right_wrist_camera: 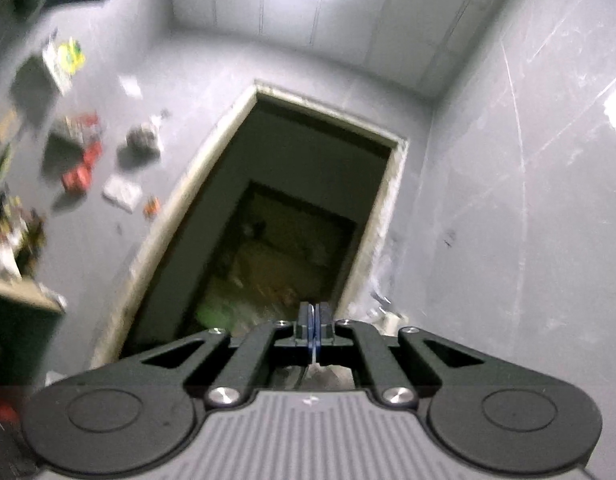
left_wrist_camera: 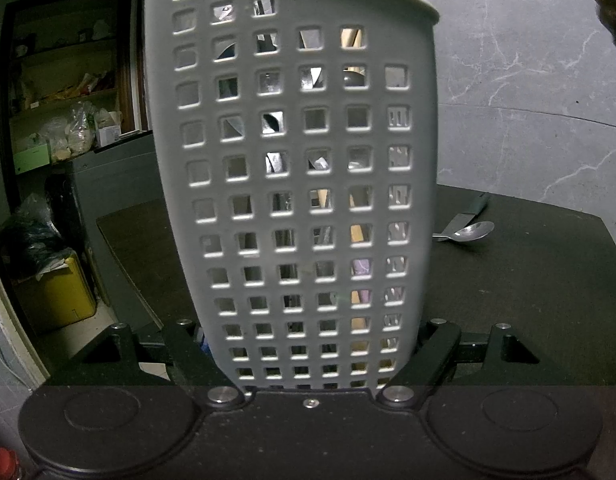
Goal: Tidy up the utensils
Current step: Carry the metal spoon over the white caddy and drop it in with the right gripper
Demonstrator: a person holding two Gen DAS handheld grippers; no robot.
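A tall grey perforated utensil holder fills the left wrist view, standing on a black table. My left gripper is shut on its lower part, one finger on each side. Through the holes I see several utensils inside: metal pieces and pale handles. Behind the holder to the right, a metal spoon lies on the table, with a dark-handled knife just beyond it. My right gripper is shut, blue pads together, and points upward at a grey wall. I see no utensil clearly between its pads.
Cluttered shelves and a yellow bin are left of the table. A dark doorway lies ahead in the blurred right wrist view, with small items stuck on the wall to its left.
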